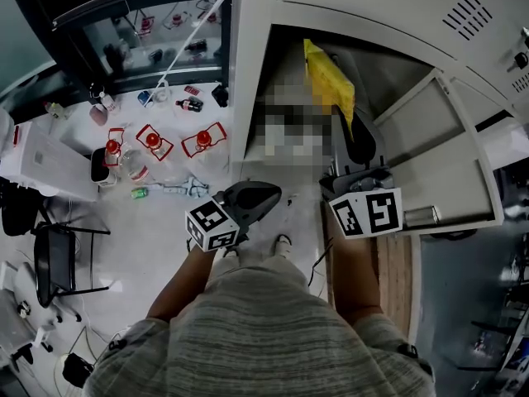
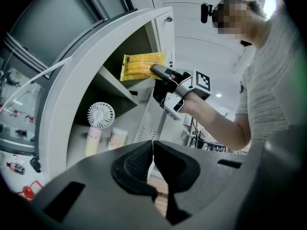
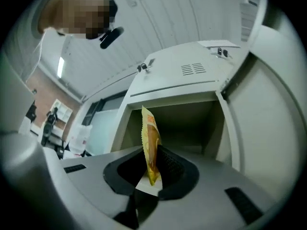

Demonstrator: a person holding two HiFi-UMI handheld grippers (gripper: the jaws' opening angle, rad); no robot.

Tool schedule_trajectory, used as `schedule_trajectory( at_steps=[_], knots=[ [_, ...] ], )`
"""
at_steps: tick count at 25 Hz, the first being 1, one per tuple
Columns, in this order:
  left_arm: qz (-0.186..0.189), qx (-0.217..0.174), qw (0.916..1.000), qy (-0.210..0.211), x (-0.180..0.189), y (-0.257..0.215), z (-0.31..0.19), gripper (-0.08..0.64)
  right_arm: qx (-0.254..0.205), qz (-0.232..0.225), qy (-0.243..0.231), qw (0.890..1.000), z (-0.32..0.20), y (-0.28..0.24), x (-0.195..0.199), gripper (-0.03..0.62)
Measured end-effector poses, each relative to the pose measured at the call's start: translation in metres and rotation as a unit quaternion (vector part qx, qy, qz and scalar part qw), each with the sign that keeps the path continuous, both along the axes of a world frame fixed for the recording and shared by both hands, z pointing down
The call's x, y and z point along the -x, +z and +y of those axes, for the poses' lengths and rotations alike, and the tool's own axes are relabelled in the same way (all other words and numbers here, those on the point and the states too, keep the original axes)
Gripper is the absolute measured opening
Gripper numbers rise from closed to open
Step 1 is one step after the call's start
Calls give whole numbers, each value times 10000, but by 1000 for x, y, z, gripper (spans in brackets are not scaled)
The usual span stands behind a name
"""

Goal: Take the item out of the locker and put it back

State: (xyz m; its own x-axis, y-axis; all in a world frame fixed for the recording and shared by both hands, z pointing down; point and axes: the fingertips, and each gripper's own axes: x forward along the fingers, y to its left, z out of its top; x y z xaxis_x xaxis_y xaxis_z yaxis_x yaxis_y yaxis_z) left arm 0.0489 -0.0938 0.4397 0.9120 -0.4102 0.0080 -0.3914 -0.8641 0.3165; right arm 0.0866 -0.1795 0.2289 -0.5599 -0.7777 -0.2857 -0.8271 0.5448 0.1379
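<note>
Right up close is one grey knitted top (image 1: 264,329), and two bare forearms run out from it, one to each gripper. Left gripper (image 1: 266,195) first: its fingers (image 2: 136,162) are clenched tight together, edge to edge, with nothing between them. One marker cube (image 1: 213,225) sits behind them.

Over to the right gripper (image 1: 351,124), with a marker cube (image 1: 368,212) of its own. Its fingers (image 3: 170,164) are grasping one yellow packet (image 3: 151,145) by its bottom corner. The packet stands on edge, rising straight up out of the fingers. From the left gripper view you see that same packet (image 2: 142,66) stretched out flat ahead of the right fingers, at the mouth of the locker's (image 2: 91,75) upper compartment. Whether it has crossed the threshold I cannot tell.

One locker door (image 1: 446,151) hangs open just to the right of the right fingers. Beyond them, the upper compartment (image 3: 192,123) looks dark, with nothing else showing in it.

Two compartments show beyond the left fingers, one above the other. The lower one holds two things: one small white fan (image 2: 100,116) on a pale handle, and one tub of sticks (image 2: 116,138) beside it.

Well off to the left of the left fingers in the head view, three red frames (image 1: 153,141) lie in a row.
</note>
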Motion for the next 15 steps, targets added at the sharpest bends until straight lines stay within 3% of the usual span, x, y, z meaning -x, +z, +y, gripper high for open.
schedule_trajectory(
  at_steps=[4, 8, 15],
  knots=[
    [11, -15, 10000, 59, -4, -1, -1, 9, 520, -997, -430, 9927, 3, 5, -4, 69],
    [20, -27, 9999, 106, -7, -2, -2, 9, 976, -1902, -843, 9732, 0, 8, -8, 69],
    [49, -17, 9999, 101, -5, -1, -4, 9, 1321, -2869, -1160, 9417, -7, 6, -18, 69]
  ],
)
